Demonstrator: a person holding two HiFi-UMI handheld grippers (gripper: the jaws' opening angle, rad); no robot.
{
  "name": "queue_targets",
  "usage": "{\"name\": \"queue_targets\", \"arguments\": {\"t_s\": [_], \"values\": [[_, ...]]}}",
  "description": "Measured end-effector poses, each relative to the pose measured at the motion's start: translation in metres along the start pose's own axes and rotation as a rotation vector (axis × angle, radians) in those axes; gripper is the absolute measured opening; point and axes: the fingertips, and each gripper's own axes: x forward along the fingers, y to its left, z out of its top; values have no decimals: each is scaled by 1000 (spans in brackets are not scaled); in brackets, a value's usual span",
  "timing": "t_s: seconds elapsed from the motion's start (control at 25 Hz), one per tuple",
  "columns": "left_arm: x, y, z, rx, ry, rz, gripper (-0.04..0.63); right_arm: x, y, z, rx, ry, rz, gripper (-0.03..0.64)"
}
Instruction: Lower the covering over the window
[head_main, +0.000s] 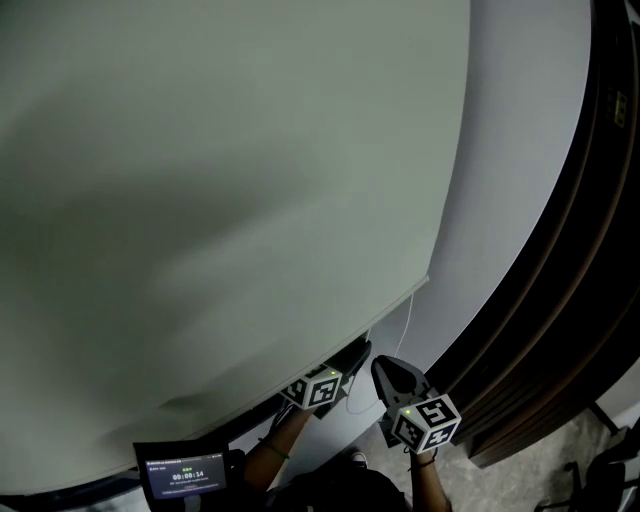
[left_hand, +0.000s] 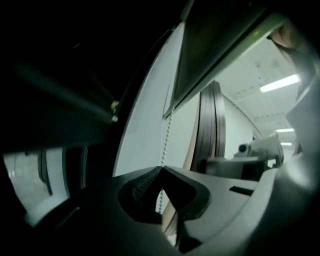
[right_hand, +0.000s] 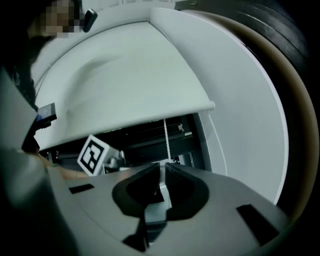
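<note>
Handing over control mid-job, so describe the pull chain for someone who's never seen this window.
Find the big pale grey-green roller blind over the window. By its lower right corner hangs a thin white beaded chain. It is a dangling string of tiny beads, unlike the flat fabric beside it.

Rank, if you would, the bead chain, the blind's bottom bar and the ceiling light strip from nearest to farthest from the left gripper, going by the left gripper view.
1. The bead chain: pinched between the jaws of the left gripper, running up from them.
2. The blind's bottom bar: above, slanting towards the upper right.
3. The ceiling light strip: far off at the right, beyond the blind.
</note>
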Motion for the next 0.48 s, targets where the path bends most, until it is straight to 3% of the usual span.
{"name": "queue_targets", "arguments": {"t_s": [0.08,0.2,0.32,0.48], "values": [[-3,10,-48,-102,48,20,5,-2,-2,-11,21,38,16,38],[-8,13,-88,-145,83,31,5,3,-7,-36,12,134,29,97],[-11,8,-96,-167,71,20,3,12,-2,-48,-5,171,59,104],[-8,1,-83,-175,44,-4,3,32,3,-11,-56,86,77,104]]}}
